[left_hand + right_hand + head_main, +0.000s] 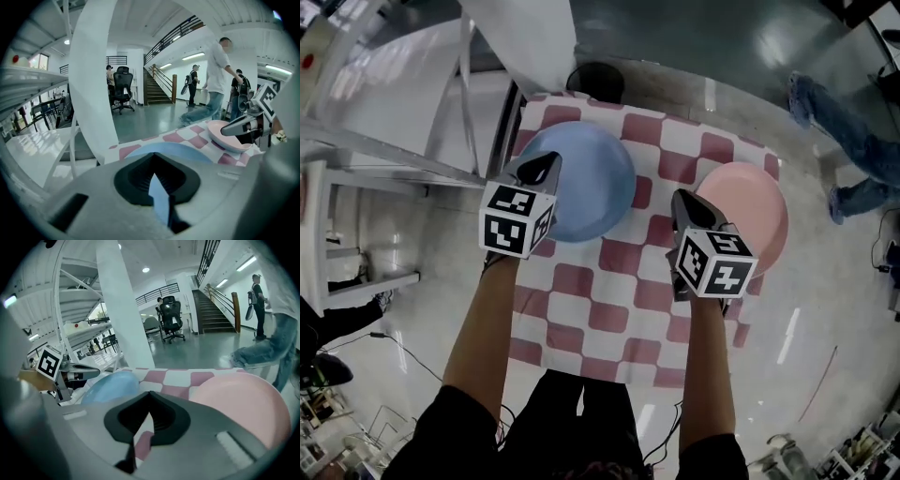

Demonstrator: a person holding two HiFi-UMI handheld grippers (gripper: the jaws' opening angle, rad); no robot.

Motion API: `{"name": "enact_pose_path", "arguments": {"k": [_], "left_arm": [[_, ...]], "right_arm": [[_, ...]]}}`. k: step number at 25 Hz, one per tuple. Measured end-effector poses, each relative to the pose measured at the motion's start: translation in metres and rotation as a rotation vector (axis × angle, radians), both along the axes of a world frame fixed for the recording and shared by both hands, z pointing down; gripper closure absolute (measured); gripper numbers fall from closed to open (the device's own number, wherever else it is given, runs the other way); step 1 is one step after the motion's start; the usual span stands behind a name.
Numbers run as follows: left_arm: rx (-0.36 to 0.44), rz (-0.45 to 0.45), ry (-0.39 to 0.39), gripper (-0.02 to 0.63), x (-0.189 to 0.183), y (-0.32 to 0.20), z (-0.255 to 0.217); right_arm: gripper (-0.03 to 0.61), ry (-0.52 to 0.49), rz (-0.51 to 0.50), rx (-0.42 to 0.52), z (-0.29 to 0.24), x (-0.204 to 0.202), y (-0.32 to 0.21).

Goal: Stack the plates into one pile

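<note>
Two plates are out on the desk (609, 291), which wears a red-and-white checked cloth: the blue plate (586, 183) sits on the left side and the pink plate (755, 211) on the right, hanging over the cloth's right edge. They are well apart, with checked squares between them, so there is no pile yet. The left tongs (546, 164) hover over the near-left rim of the blue plate, jaws pressed together with nothing in them. The right tongs (684, 202) match them at the near-left edge of the pink plate, also closed tight and empty. Whether either tip touches its plate, I cannot tell. Now the surroundings, and it's busy. A broad white pillar (93, 79) rises just past the desk's far-left corner, right behind the blue plate. A white metal rack (356, 141) crowds the left side. Something round and black (595, 80) sits at the desk's far edge. Beyond the pink plate, a person in jeans (844, 141) crosses the shiny grey floor (722, 37). Further back stand a black office chair (121, 86), a staircase (157, 91) and a few more people. Between the two plates themselves, only cloth and the right tongs.
</note>
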State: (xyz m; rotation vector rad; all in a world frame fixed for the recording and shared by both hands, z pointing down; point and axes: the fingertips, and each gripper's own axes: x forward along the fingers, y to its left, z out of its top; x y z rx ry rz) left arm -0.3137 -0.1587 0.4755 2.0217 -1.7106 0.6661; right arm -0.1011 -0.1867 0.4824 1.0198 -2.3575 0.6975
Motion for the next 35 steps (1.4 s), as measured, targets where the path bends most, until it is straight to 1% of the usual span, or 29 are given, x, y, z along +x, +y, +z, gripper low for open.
{"name": "enact_pose_path", "arguments": {"k": [4,7,11,16,17,20,26,33,35], "left_arm": [[-0.006,-0.036,0.002,0.618,-0.027,0.015,0.005],[-0.005,-0.054,0.003,0.618,-0.042,0.021,0.006],[-0.011,-0.061,-0.004,0.618,-0.052,0.025,0.01],[-0.015,-0.059,-0.013,0.618,-0.056,0.028,0.012],[-0.016,-0.058,-0.013,0.618,-0.056,0.028,0.013],[-0.02,-0.053,-0.014,0.618,-0.056,0.028,0.015],[-0.023,-0.053,-0.014,0.618,-0.059,0.029,0.019],[-0.032,-0.056,-0.018,0.618,-0.064,0.034,0.025],[-0.035,-0.059,-0.017,0.618,-0.066,0.035,0.027]], "right_arm": [[0.572,-0.009,-0.034,-0.018,0.005,-0.032,0.006],[0.572,-0.007,-0.055,-0.032,0.009,-0.048,0.009],[0.572,-0.006,-0.063,-0.057,0.018,-0.06,0.012],[0.571,-0.012,-0.055,-0.095,0.028,-0.066,0.013],[0.562,-0.015,-0.049,-0.104,0.03,-0.067,0.013],[0.49,-0.02,-0.028,-0.139,0.038,-0.066,0.012],[0.439,-0.041,-0.012,-0.198,0.052,-0.072,0.012],[0.436,-0.037,-0.019,-0.225,0.063,-0.085,0.014],[0.443,-0.033,-0.009,-0.232,0.066,-0.087,0.013]]}}
